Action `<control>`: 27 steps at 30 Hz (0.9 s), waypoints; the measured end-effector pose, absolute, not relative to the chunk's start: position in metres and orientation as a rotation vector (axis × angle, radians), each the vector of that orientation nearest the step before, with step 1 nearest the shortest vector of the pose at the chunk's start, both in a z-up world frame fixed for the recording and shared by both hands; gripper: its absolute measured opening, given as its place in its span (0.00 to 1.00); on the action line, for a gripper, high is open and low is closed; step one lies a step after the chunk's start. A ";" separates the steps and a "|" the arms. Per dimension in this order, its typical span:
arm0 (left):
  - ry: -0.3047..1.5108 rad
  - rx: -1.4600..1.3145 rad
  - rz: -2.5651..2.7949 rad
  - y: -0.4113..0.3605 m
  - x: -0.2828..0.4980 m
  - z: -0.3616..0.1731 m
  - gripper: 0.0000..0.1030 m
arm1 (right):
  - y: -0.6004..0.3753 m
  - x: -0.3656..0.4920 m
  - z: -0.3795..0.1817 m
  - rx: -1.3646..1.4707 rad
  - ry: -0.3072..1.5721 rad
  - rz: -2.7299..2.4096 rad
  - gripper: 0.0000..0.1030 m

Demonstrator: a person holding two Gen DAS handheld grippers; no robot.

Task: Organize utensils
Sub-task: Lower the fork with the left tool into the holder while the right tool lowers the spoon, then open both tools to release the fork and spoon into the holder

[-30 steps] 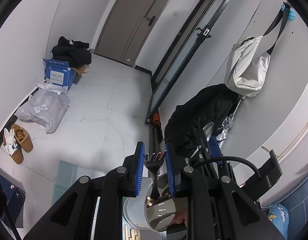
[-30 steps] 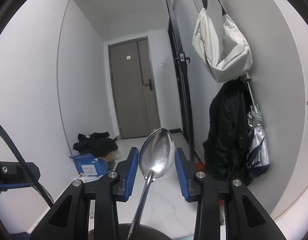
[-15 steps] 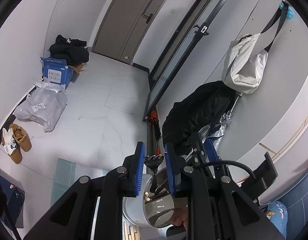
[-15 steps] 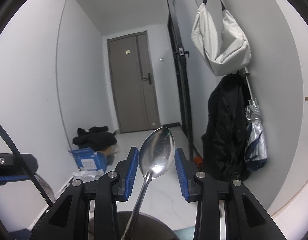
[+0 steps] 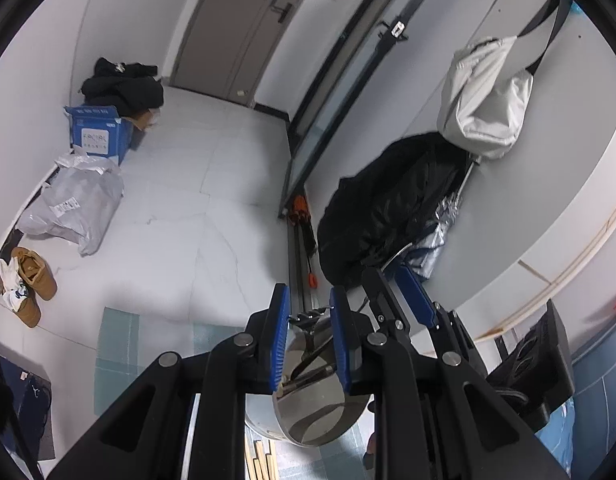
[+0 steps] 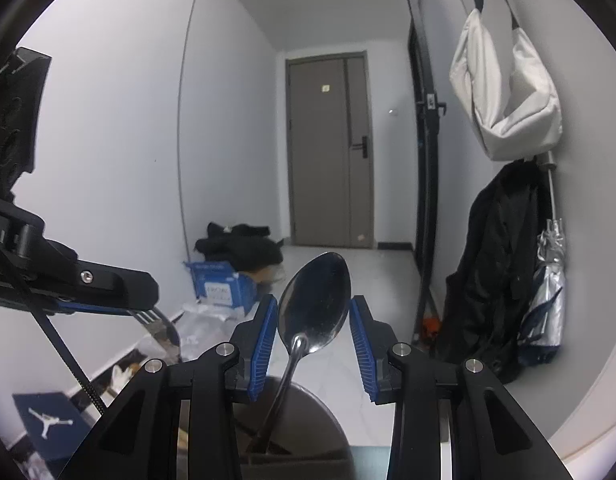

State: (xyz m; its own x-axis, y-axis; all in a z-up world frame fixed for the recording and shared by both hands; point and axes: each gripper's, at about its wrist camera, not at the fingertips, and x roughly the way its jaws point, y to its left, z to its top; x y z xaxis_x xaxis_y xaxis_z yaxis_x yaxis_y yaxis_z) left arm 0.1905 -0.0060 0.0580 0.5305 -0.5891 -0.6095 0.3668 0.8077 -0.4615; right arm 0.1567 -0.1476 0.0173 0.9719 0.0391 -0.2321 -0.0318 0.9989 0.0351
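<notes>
Currently:
Fork (image 5: pixel 308 317): tines up, clenched between the left gripper (image 5: pixel 307 330) pads, over the steel cup (image 5: pixel 320 400).
Spoon (image 6: pixel 314 304): bowl up between the right gripper (image 6: pixel 312 340) pads, handle down in the cup; contact with the pads unclear.
Behind: floor (image 5: pixel 179 208), door (image 6: pixel 332 152).

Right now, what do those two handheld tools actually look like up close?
Both look alike: the left tool and right tool each have matte black angular arms with round silver bolt heads at the joints. Each finger ends in a bright blue ribbed pad. In the right view a thin black cable runs across the left tool's black body, which bears partly hidden white lettering. No sleeves are visible.
</notes>
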 end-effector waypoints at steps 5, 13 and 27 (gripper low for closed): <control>0.865 -0.288 -0.636 -0.013 0.195 0.054 0.16 | -0.158 0.156 0.016 0.049 0.280 0.140 0.34; 0.874 -0.294 -0.653 -0.016 0.194 0.057 0.21 | -0.173 0.144 0.015 0.039 0.307 0.174 0.34; 0.769 -0.260 -0.458 -0.007 0.165 0.080 0.70 | -0.214 0.094 0.034 0.135 0.313 0.140 0.49</control>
